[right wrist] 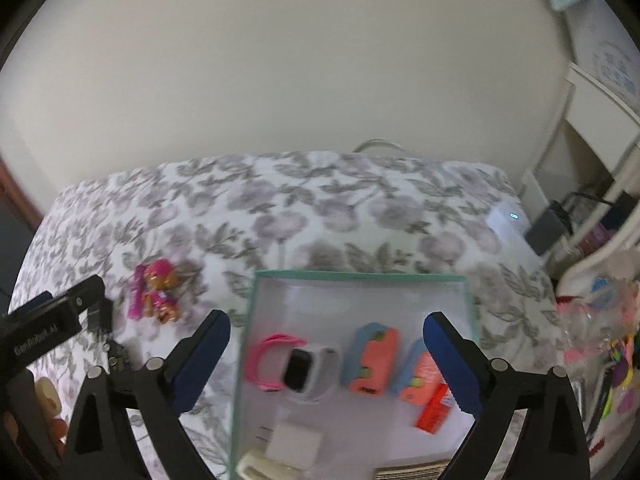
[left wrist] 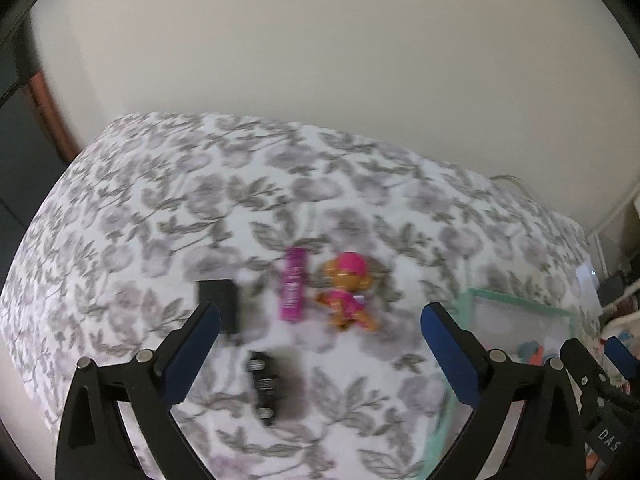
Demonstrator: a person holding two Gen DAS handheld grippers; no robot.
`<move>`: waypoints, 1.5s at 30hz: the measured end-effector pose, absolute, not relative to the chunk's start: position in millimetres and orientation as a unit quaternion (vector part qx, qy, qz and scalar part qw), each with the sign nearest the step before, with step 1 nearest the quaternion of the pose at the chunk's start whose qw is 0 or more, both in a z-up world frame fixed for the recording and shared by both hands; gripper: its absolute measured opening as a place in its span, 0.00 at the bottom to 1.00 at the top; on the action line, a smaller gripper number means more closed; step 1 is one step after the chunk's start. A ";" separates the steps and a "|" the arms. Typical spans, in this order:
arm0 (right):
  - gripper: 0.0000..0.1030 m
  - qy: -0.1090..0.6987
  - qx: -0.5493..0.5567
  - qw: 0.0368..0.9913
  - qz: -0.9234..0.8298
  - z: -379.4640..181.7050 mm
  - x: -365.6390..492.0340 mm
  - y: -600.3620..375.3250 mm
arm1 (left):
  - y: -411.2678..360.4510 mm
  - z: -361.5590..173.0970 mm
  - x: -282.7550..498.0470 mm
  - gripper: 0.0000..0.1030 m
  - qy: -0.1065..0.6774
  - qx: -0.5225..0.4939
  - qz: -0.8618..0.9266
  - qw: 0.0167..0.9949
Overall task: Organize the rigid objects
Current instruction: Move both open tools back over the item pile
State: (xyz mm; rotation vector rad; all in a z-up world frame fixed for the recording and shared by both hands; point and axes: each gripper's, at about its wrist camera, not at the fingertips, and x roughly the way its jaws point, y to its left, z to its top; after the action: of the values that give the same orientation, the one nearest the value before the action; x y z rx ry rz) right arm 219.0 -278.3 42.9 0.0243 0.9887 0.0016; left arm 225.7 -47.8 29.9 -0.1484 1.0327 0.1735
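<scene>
In the left wrist view my left gripper (left wrist: pixel 320 316) is open and empty above the flowered bed cover. Under and ahead of it lie a black multi-port adapter (left wrist: pixel 266 388), a black charger block (left wrist: pixel 220 304), a magenta tube (left wrist: pixel 294 284) and an orange-and-pink toy figure (left wrist: pixel 346 290). In the right wrist view my right gripper (right wrist: pixel 326 332) is open and empty over a green-rimmed box (right wrist: pixel 360 276). The box holds a pink-strap watch (right wrist: pixel 294 368), two orange-and-blue toys (right wrist: pixel 374 360), a red box (right wrist: pixel 434 408) and a white block (right wrist: pixel 294 444).
The box's rim shows at the right of the left wrist view (left wrist: pixel 520 300). The left gripper shows at the left of the right wrist view (right wrist: pixel 52 320). A white device (right wrist: pixel 506 218) sits near the bed's right edge. Shelves and colourful clutter (right wrist: pixel 600 320) stand to the right.
</scene>
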 end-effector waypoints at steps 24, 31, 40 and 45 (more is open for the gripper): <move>0.96 0.533 0.000 0.827 0.176 -31.3 212.2 -98.9 | 93.9 -8.9 183.1 0.97 0.541 -0.120 0.214 0.805; 0.96 0.556 -0.013 0.809 0.192 -59.1 211.9 -75.6 | 102.2 -54.5 184.7 0.97 0.581 -0.150 0.212 0.771; 0.96 0.571 -0.023 0.798 0.191 -84.8 214.1 -60.5 | 105.4 -66.1 182.0 0.97 0.589 -0.162 0.223 0.760; 0.84 0.553 -0.050 0.813 0.176 -84.5 213.5 -57.4 | 105.5 -68.4 185.9 0.97 0.590 -0.172 0.212 0.760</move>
State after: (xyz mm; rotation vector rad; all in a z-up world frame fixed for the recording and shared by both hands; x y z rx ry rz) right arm 213.5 -57.4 -84.5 -0.1068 1.1812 0.3762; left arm 185.9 105.5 -68.4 -0.3753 1.2850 0.4616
